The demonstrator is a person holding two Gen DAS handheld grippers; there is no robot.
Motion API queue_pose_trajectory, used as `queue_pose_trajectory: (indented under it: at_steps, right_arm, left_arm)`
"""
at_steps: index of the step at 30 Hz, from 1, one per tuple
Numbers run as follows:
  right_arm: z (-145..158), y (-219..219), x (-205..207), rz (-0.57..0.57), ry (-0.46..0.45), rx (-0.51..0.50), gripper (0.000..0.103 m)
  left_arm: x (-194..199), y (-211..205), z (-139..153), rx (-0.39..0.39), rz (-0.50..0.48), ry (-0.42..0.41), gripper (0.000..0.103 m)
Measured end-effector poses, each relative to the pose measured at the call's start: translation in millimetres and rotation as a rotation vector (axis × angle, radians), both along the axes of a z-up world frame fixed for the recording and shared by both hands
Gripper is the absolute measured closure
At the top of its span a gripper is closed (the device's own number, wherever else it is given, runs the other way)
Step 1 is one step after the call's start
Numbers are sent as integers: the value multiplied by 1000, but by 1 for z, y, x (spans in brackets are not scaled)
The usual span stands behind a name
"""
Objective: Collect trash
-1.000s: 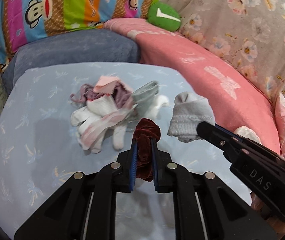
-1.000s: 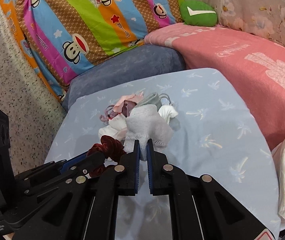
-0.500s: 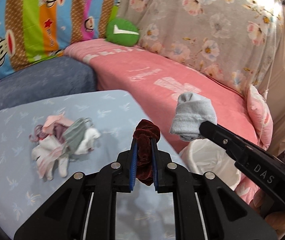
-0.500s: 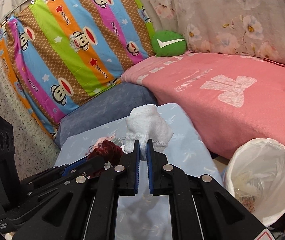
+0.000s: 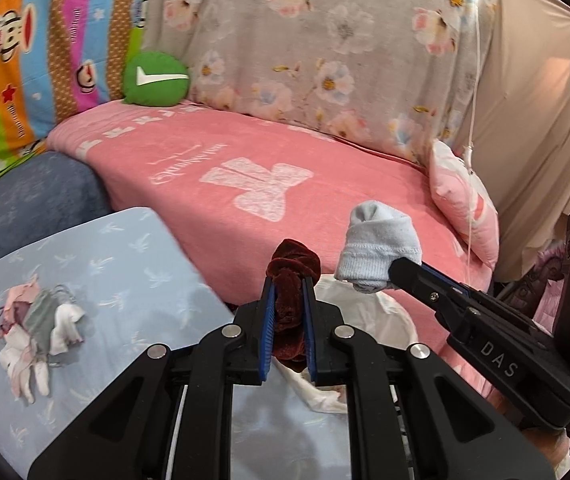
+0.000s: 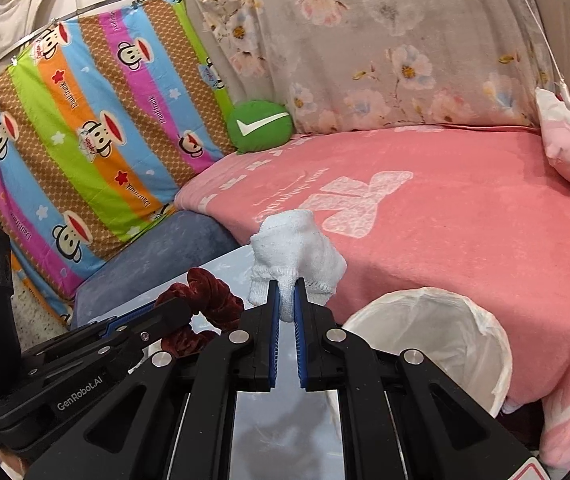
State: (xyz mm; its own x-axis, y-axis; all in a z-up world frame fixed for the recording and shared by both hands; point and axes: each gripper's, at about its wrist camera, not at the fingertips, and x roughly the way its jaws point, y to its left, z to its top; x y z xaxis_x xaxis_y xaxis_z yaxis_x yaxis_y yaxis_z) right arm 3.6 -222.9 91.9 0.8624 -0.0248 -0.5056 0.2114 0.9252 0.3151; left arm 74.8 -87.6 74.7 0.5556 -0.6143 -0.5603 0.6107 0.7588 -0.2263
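My left gripper (image 5: 288, 280) is shut on a dark red velvet scrunchie (image 5: 292, 268), held in the air above the edge of the pale blue table (image 5: 125, 248). To its right, my right gripper (image 5: 395, 266) is shut on a small white sock (image 5: 379, 250). In the right wrist view the right gripper (image 6: 286, 286) pinches the sock (image 6: 295, 252) by its cuff, with the scrunchie (image 6: 205, 300) and left gripper (image 6: 183, 306) at lower left. A bin lined with a white bag (image 6: 437, 332) stands open just below and right of the sock; its liner (image 5: 369, 312) shows behind the left gripper.
A pile of small socks and cloth scraps (image 5: 35, 320) lies on the table at far left. A pink blanket (image 5: 285, 168) covers the sofa behind the bin, with a green round cushion (image 5: 155, 78), a striped monkey-print cover (image 6: 85, 128) and a pink pillow (image 5: 463, 208).
Both grippers have swung right and risen with the scrunchie and the sock, away from the pile on the table. The white-lined bin has come into view below them.
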Motion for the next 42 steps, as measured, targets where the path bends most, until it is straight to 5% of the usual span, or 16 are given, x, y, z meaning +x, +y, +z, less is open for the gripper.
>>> queue_pose_trajectory:
  at_steps: [14,20,29,42]
  right_arm:
    - [-27,-58,-23,-113,35,30,92]
    - [-32,-67,-27,-142,32,43,89]
    - [-35,-62,-23,-134,36,49,75]
    - [-38,-34,-2,-68,56,31,75]
  left_arm:
    - [-6,-65,-17,21,-143,87,87]
    - [-8,-71,-24,58,-109,72,51]
    - [-3,-64,-28,80,-67,62,51]
    - [6,-37,-29,65,-2,60,51]
